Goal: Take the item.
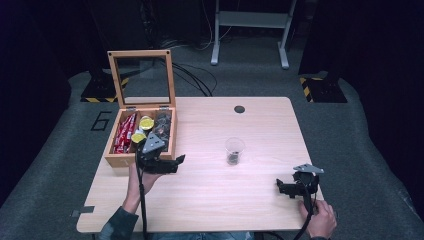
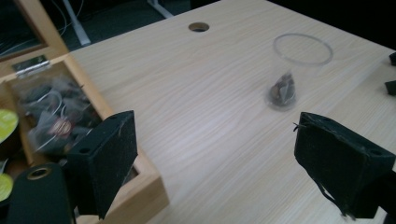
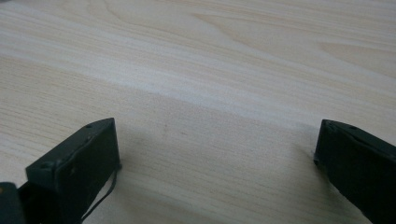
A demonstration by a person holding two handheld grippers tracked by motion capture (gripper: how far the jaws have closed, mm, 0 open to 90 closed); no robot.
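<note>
The left gripper (image 1: 167, 162) hangs at the near right corner of the wooden box (image 1: 116, 159), jaws wide apart and holding nothing. A clear cup (image 1: 234, 150) with a tea bag (image 2: 283, 88) inside stands in the middle of the surface (image 1: 215, 200). The right gripper (image 1: 286, 187) rests near the right edge, jaws wide and empty.

Open tabletop (image 1: 210, 185) lies between both tools; only the plastic cup (image 1: 234, 150) and wooden box (image 1: 142, 159) obstruct.

A light wooden table (image 1: 210, 195) carries two things — an open wooden box (image 1: 120, 159), a clear cup (image 1: 234, 150).
</note>
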